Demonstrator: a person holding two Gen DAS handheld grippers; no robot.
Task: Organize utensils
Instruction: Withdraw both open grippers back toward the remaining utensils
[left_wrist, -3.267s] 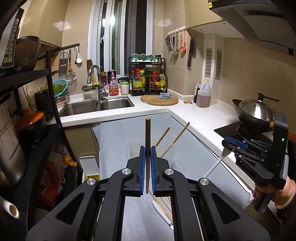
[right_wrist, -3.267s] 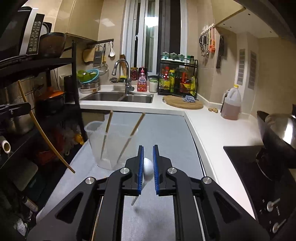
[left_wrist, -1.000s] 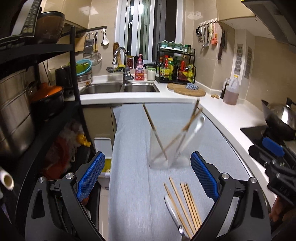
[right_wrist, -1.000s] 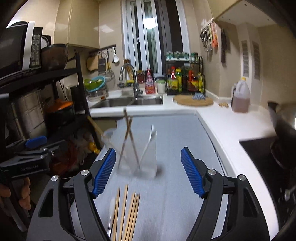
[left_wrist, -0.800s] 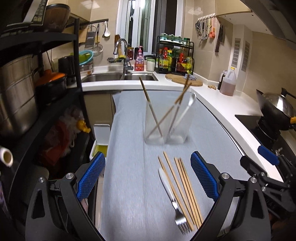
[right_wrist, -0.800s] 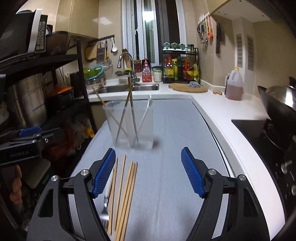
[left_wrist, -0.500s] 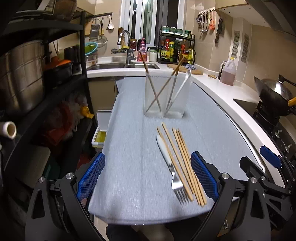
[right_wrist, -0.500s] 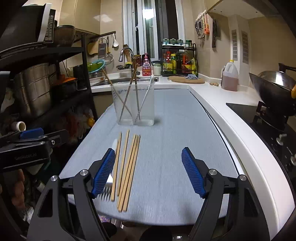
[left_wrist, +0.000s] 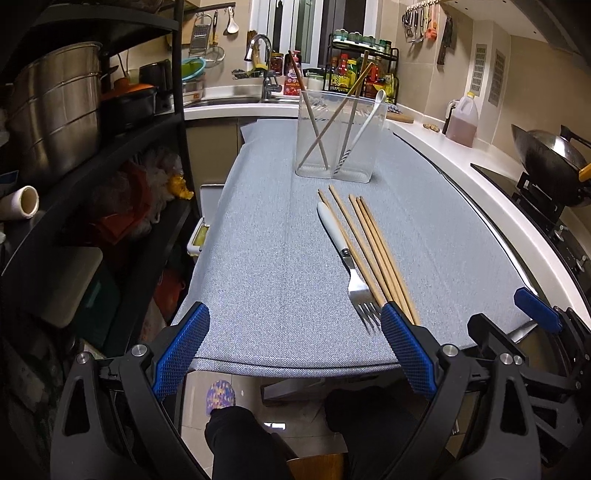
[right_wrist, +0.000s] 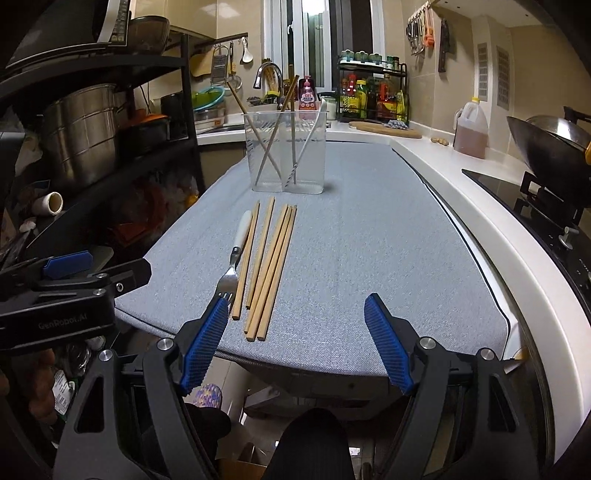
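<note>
A clear plastic holder (left_wrist: 341, 136) (right_wrist: 286, 151) stands far down the grey cloth, with three chopsticks and a white spoon (left_wrist: 364, 127) leaning inside it. Several loose wooden chopsticks (left_wrist: 373, 247) (right_wrist: 269, 266) lie in a row nearer me, and a white-handled fork (left_wrist: 345, 254) (right_wrist: 234, 254) lies along their left side. My left gripper (left_wrist: 293, 349) is open and empty at the cloth's near edge, left of the fork tines. My right gripper (right_wrist: 295, 339) is open and empty, just right of the chopstick ends.
A black shelf rack (left_wrist: 140, 122) with steel pots stands left of the table. The white counter (right_wrist: 476, 206) runs along the right, with a stove and a wok (right_wrist: 550, 144). A sink (left_wrist: 236, 99) and a bottle rack sit at the back. A person's dark legs show below the table edge.
Both grippers have pulled back and sunk toward the near edge of the table, so the holder now stands farther away. Both stay open and empty.
</note>
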